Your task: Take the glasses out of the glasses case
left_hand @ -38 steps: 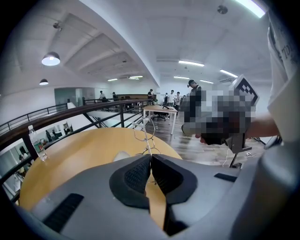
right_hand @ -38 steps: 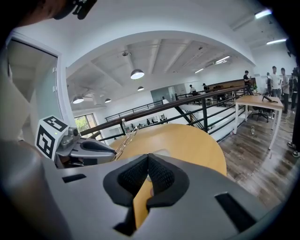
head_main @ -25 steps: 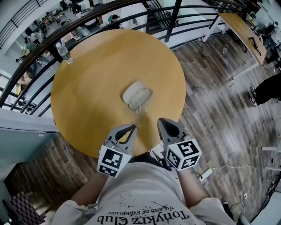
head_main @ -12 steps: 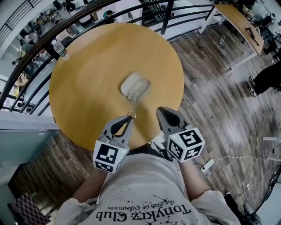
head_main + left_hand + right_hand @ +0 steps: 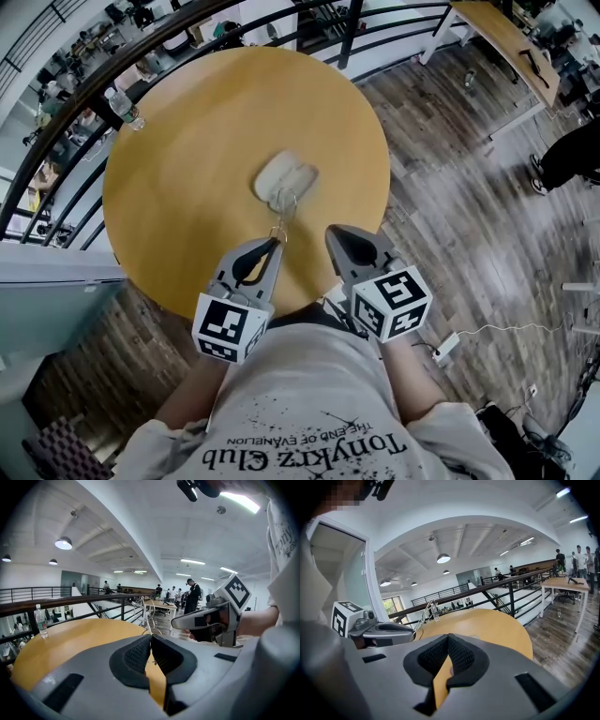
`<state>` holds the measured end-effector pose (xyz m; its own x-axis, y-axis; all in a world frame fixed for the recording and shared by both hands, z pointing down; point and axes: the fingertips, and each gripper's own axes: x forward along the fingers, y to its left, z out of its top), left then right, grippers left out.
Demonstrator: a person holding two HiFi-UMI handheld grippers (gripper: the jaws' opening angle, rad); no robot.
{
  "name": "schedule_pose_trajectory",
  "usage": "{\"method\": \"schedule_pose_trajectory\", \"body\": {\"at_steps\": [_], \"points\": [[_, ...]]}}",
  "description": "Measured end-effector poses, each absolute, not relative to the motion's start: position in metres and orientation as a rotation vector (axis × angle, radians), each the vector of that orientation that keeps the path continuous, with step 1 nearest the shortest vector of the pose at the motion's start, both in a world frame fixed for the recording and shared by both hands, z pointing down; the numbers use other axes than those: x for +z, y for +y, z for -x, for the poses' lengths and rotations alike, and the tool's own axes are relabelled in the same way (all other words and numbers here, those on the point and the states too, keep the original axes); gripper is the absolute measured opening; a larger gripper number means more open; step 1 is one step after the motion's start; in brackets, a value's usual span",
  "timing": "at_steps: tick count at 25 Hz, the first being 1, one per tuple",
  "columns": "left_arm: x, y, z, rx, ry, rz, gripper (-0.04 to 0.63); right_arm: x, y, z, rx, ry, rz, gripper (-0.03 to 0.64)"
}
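An open white glasses case (image 5: 285, 178) lies near the middle of the round wooden table (image 5: 187, 169). Thin wire-framed glasses (image 5: 284, 212) hang in the air between the case and my left gripper (image 5: 274, 246), which is shut on one temple arm. In the left gripper view the wire frame (image 5: 146, 613) rises straight out of the closed jaws of the left gripper (image 5: 151, 637). My right gripper (image 5: 333, 234) hovers beside it to the right, over the table's near edge, shut with nothing in it (image 5: 448, 637). The glasses (image 5: 423, 613) also show at the tip of the left gripper (image 5: 411, 631).
A water bottle (image 5: 122, 105) stands at the table's far left edge. A black railing (image 5: 234, 28) curves behind the table. A long wooden desk (image 5: 497, 37) stands far right, on a dark plank floor (image 5: 450, 178). People stand in the distance (image 5: 190, 595).
The head view has drifted, so the table sits slightly higher and further left. The left gripper still holds the glasses just off the case; the right gripper keeps its place beside it.
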<state>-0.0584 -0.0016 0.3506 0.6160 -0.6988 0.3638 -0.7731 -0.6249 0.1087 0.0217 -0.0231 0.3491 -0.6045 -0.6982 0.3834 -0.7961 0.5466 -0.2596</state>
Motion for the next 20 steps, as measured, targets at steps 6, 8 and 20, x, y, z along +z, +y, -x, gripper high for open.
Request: {"method": "schedule_pose_trajectory", "body": {"at_steps": [6, 8, 20], "points": [[0.3501, -0.0036, 0.0584, 0.412, -1.191, -2.587, 0.034, 0.3473, -0.0265, -0.018, 0.608, -2.562, -1.253, 0.021], [0.3502, -0.0039, 0.0598, 0.401, -1.187, -2.577, 0.034, 0.3466, -0.0262, -0.0164, 0.602, -2.567, -1.246, 0.021], [0.3466, -0.0047, 0.062, 0.388, -1.185, -2.567, 0.034, 0.3454, -0.0235, -0.014, 0.564, -2.567, -1.212, 0.021]]}}
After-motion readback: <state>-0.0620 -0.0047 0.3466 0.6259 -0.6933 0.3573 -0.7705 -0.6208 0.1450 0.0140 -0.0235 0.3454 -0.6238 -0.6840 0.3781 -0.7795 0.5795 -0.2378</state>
